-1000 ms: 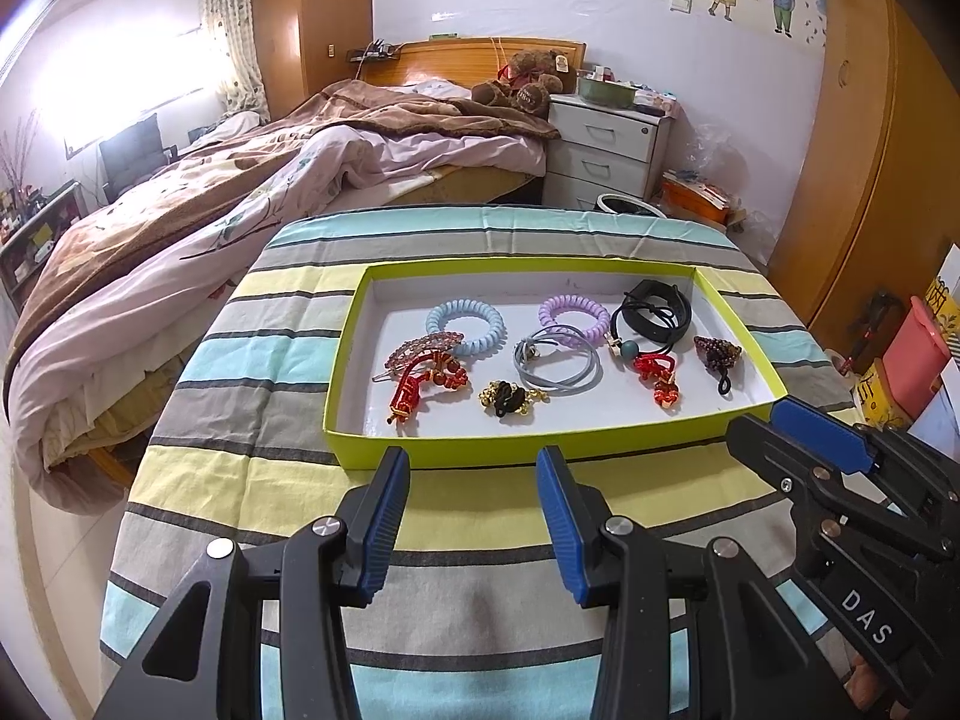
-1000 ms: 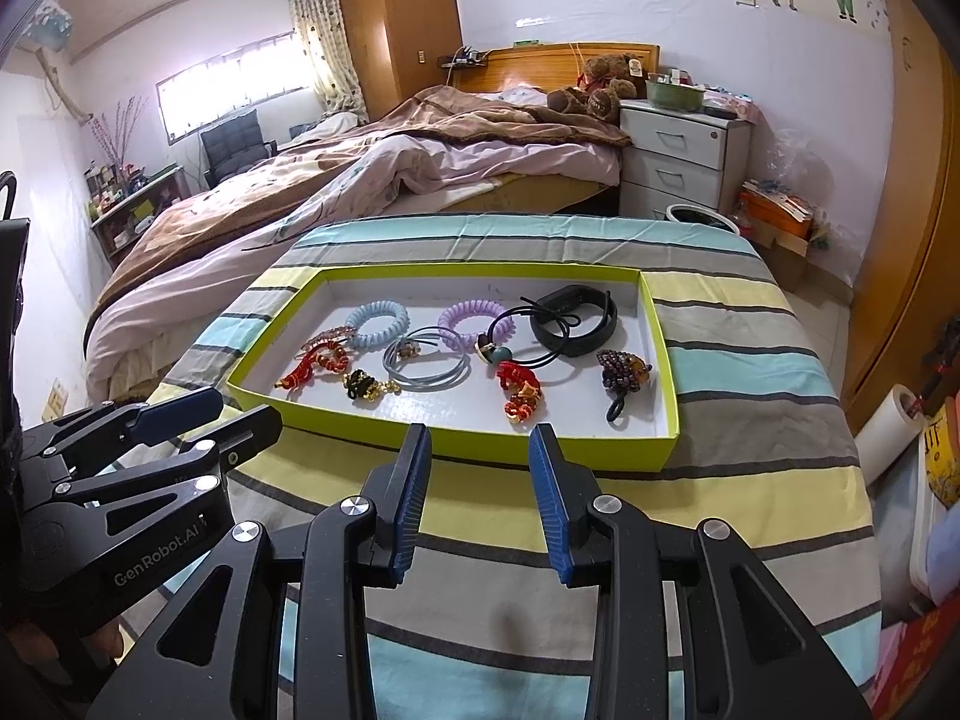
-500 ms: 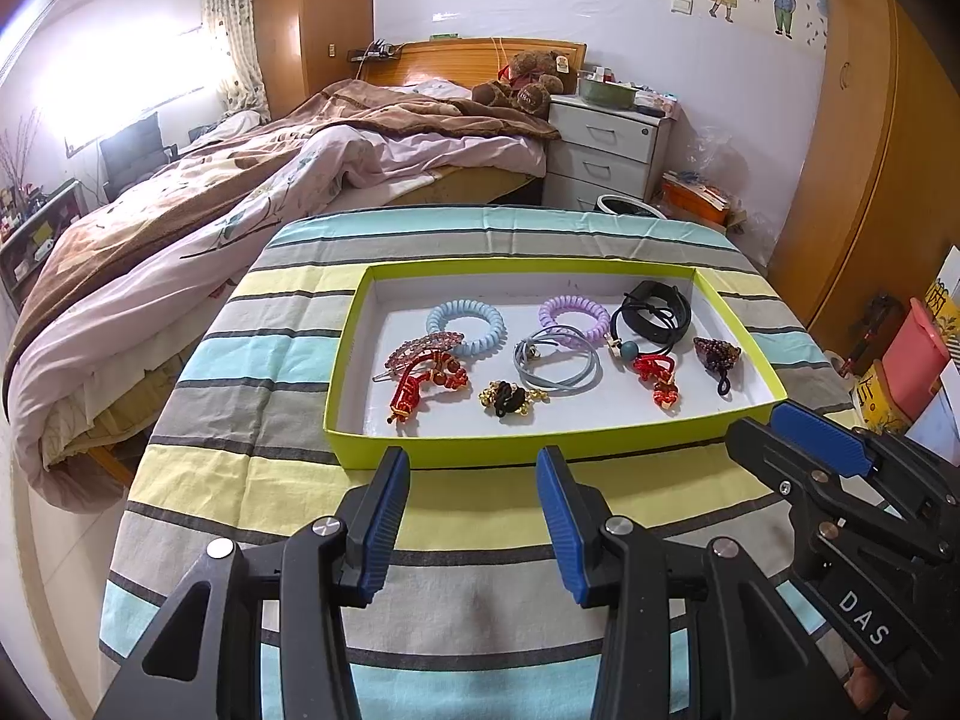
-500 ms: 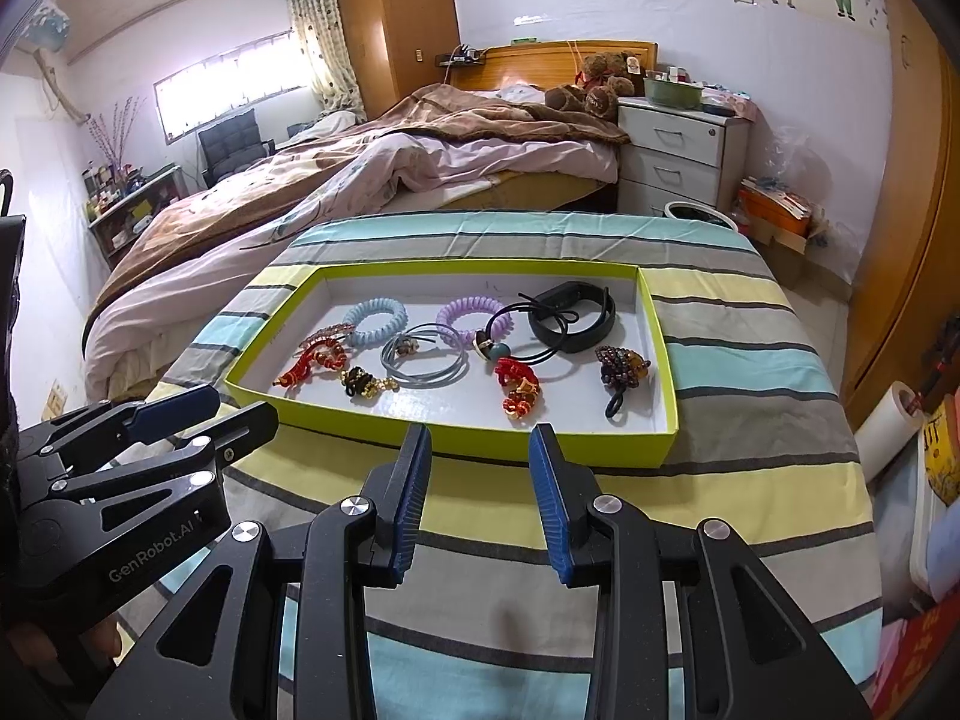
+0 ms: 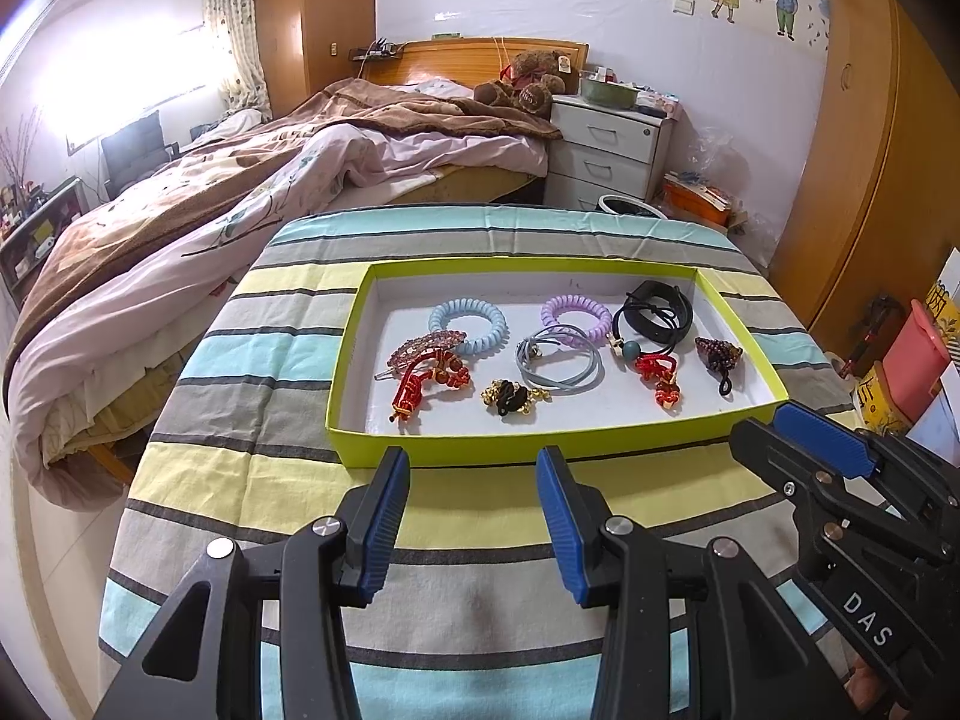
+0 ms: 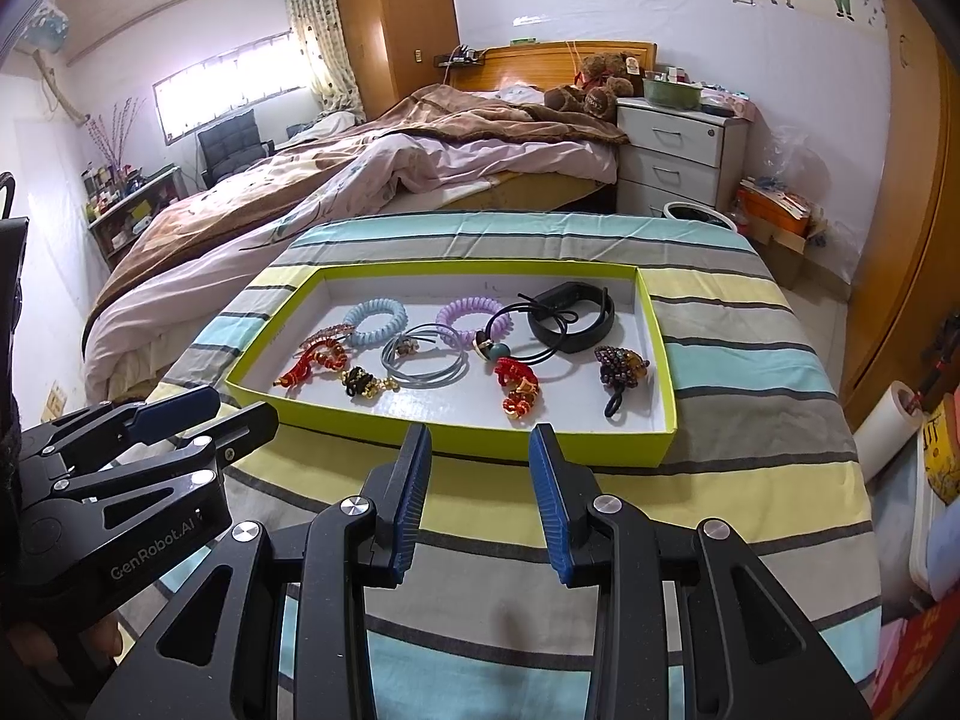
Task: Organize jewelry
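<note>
A shallow lime-green tray [image 5: 540, 455] [image 6: 456, 439] with a white floor sits on the striped table. In it lie a blue coil hair tie [image 5: 468, 324], a purple coil tie [image 5: 573, 312], a grey cord loop [image 5: 558, 360], a black band [image 5: 657, 315], red knotted charms [image 5: 420, 387] [image 5: 660, 378], a pink hair clip [image 5: 423, 348], a gold-and-black piece [image 5: 510, 399] and a dark beaded piece [image 5: 717, 354]. My left gripper [image 5: 474, 468] is open and empty just before the tray's near wall. My right gripper [image 6: 480, 444] is open and empty beside it.
The table carries a striped cloth [image 5: 252, 468] of yellow, grey and teal. A bed [image 5: 210, 222] stands close on the left and behind. A white nightstand [image 5: 606, 150] is at the back, wooden wardrobes [image 5: 888, 192] on the right, boxes [image 5: 912, 360] on the floor at right.
</note>
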